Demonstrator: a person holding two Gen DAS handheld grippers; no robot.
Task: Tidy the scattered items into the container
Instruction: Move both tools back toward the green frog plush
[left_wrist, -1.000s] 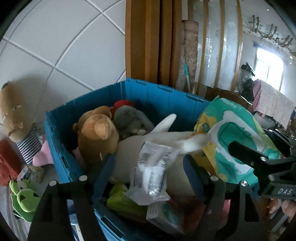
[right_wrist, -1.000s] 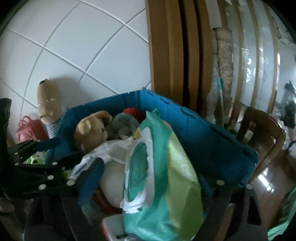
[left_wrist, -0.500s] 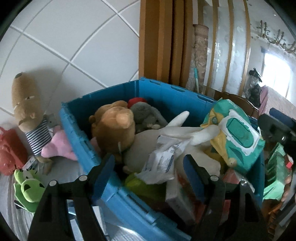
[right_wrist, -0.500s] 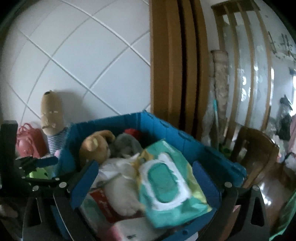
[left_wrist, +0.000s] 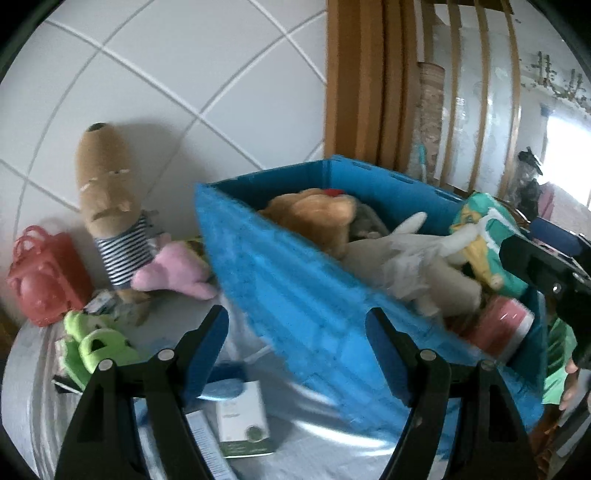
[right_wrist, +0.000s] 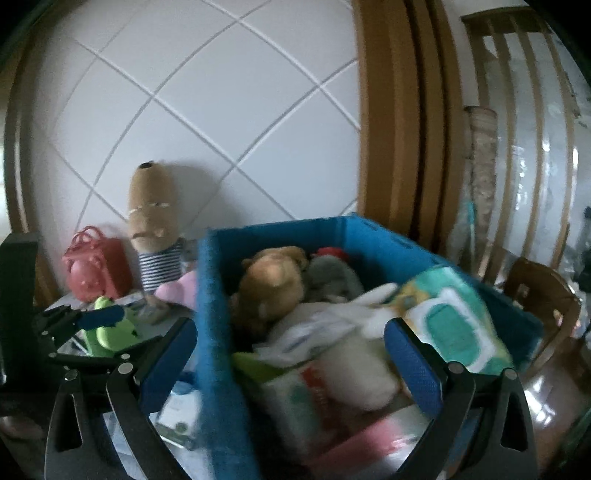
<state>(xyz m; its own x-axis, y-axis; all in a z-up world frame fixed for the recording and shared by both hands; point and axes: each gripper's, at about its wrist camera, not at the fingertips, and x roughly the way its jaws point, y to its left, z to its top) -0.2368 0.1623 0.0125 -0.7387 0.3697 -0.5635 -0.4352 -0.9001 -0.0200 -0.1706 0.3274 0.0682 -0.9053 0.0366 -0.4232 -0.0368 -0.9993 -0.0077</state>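
Both grippers have drawn back from the blue container (left_wrist: 306, 295) since a second ago: the left one then straddled a crinkled plastic packet and the right one the green wipes pack (right_wrist: 454, 325), and both items now lie loose inside. That container is the largest thing in view, a folding blue crate on a pale cloth-covered surface against a white tiled wall (left_wrist: 184, 74), packed with a brown teddy bear (right_wrist: 273, 284), a grey plush, a white plush rabbit (left_wrist: 410, 258), the wipes pack at its right end and a pink-and-white pack (left_wrist: 502, 328) near the front corner. Outside, to its left, a tall tan plush in a striped shirt (left_wrist: 107, 206) leans on the wall, with a red toy bag (left_wrist: 44, 277) beside it and a pink plush (left_wrist: 173, 273) lying just beside the crate wall. Green frog slippers (left_wrist: 96, 343) sit nearer the camera, and a small white box (left_wrist: 243, 424) lies flat in front. The left gripper (left_wrist: 295, 354) hangs with its blue pads apart and nothing between them, outside the crate's near wall. The right gripper (right_wrist: 291, 365) has its jaws spread wide and empty, over the crate's near end.
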